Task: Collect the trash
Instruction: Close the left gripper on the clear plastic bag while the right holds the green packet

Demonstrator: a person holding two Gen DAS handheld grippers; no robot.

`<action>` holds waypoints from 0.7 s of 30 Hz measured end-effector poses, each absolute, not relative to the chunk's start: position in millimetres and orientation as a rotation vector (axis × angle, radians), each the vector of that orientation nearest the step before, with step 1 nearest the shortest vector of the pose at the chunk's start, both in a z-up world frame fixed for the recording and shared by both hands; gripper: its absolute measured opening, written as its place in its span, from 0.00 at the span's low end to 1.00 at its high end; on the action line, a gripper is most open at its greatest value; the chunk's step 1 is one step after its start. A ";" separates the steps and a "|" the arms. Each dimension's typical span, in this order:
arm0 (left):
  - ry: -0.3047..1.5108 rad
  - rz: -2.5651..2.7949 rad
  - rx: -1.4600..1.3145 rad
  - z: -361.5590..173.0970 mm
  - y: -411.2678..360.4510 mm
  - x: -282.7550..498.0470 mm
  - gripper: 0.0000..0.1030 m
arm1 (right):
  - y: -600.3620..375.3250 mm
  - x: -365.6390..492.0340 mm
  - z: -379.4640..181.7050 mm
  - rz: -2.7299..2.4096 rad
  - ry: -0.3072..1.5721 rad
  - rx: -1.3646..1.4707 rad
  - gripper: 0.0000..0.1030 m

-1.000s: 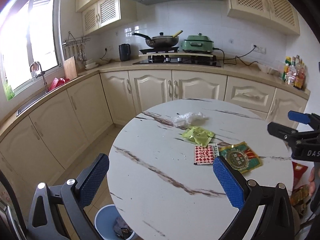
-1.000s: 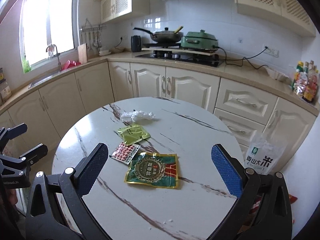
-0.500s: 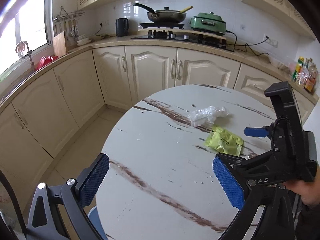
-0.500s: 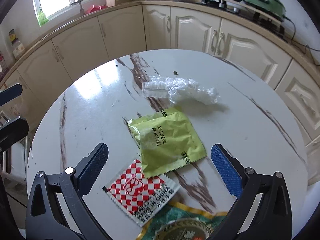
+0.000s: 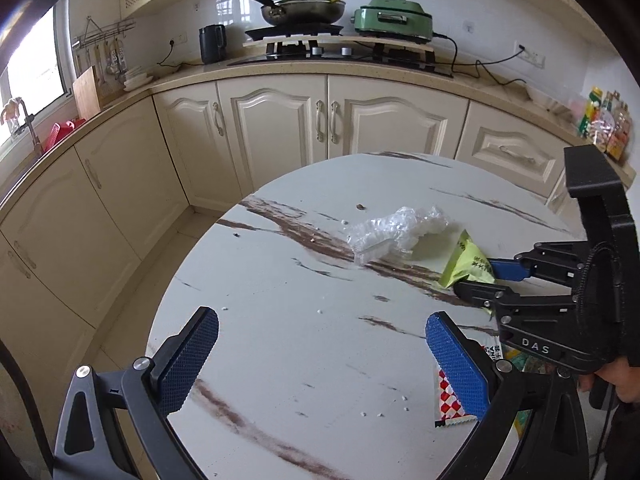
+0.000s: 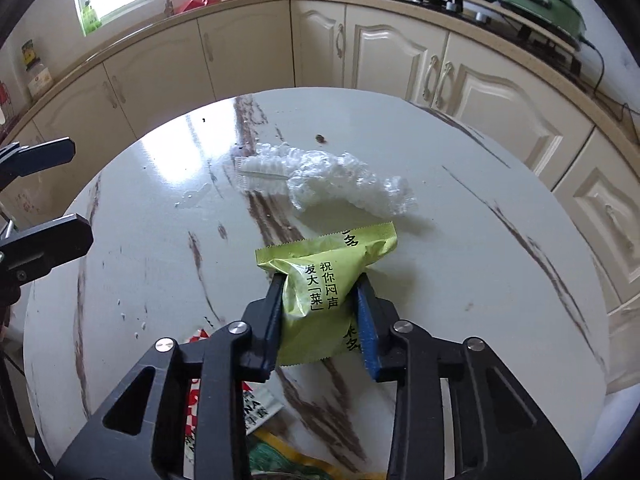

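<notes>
A yellow-green snack wrapper [image 6: 328, 248] lies on the round marble table [image 6: 480, 280]. My right gripper [image 6: 320, 280] is closing on it, and the pads squeeze it so that it buckles between them. In the left wrist view the same wrapper [image 5: 466, 264] sticks out of the right gripper [image 5: 476, 278]. Crumpled clear plastic [image 6: 332, 180] lies just beyond it. A red-and-white checked packet [image 5: 448, 400] and a green packet [image 6: 280, 456] lie nearer, partly hidden. My left gripper [image 5: 322, 320] hangs open over the table's left part, with nothing between its fingers.
Cream cabinets [image 5: 280, 132] and a counter curve round behind the table. On the hob stand a pan [image 5: 300, 10] and a green cooker [image 5: 394, 20], with a black kettle [image 5: 212, 42] beside them. Bottles [image 5: 604, 128] stand at the far right. Small crumbs dot the tabletop.
The right gripper came down over the yellow-green wrapper and its jaws closed in from wide open to grip it. The left gripper moved forward over the table, still open.
</notes>
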State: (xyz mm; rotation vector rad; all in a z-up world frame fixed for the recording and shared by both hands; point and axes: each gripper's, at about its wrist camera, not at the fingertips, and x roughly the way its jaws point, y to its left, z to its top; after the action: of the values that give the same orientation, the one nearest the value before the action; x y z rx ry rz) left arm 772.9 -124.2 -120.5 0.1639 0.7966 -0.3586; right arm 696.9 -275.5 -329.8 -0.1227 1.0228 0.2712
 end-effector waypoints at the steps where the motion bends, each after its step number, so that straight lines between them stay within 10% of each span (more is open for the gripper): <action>1: 0.802 -0.370 0.169 -122.0 -129.9 778.0 0.99 | -281.1 694.5 -329.1 0.270 1.023 -0.120 0.25; 16: 0.884 -0.495 0.148 -160.3 -218.4 874.0 0.99 | -361.9 676.5 -324.4 0.178 0.991 0.033 0.24; 21: 0.924 -0.498 0.198 -180.0 -236.0 890.1 0.76 | -365.3 676.1 -325.9 0.176 0.977 0.048 0.24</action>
State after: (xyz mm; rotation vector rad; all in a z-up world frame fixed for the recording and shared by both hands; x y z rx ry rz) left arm 890.1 -236.0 -180.0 0.1983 0.9245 -0.4978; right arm 676.1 -365.3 -325.9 0.0476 0.9775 0.1763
